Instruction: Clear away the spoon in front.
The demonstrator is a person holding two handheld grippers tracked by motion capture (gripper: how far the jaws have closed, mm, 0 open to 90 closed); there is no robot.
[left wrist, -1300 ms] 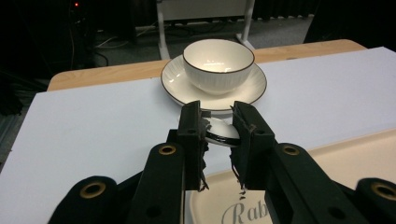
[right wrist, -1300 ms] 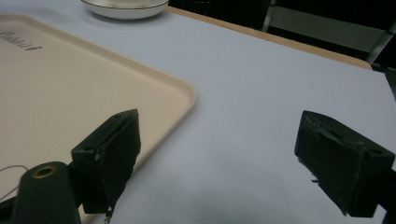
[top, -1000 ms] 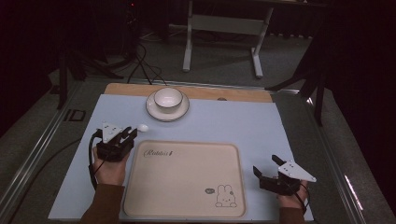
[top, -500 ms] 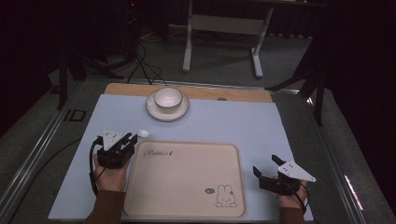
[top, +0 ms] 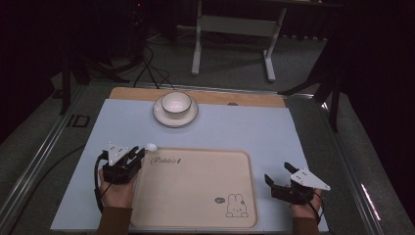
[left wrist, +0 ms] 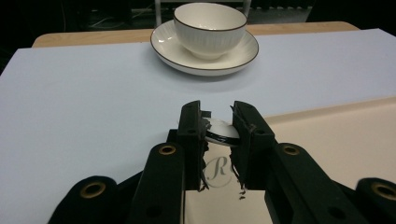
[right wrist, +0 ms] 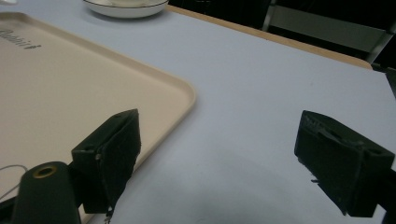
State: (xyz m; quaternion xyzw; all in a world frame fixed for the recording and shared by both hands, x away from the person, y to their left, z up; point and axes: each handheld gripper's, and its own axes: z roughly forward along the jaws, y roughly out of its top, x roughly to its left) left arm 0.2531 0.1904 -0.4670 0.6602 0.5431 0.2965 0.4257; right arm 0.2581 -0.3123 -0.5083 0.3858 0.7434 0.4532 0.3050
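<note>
My left gripper (top: pixel 138 152) (left wrist: pixel 218 112) is shut on a small white spoon (top: pixel 150 146) (left wrist: pixel 219 130), held low over the far left corner of a beige tray (top: pixel 195 186) (left wrist: pixel 336 135). The tray carries a rabbit drawing near its front right. A white bowl (top: pixel 176 103) (left wrist: pixel 210 25) sits on a saucer (top: pixel 161 116) (left wrist: pixel 243 51) at the far side of the pale blue mat. My right gripper (top: pixel 278 172) (right wrist: pixel 219 135) rests open on the mat just right of the tray (right wrist: pixel 70 79), with nothing between its jaws.
The mat (top: pixel 244 127) lies on a wooden table whose far edge (top: pixel 254 99) shows behind the saucer. Metal rails run along both sides. A grey stand (top: pixel 235 29) and cables are on the floor beyond.
My left gripper has come back toward the person and lower, bringing the white spoon down to the tray's far left corner. The right gripper has stayed still.
</note>
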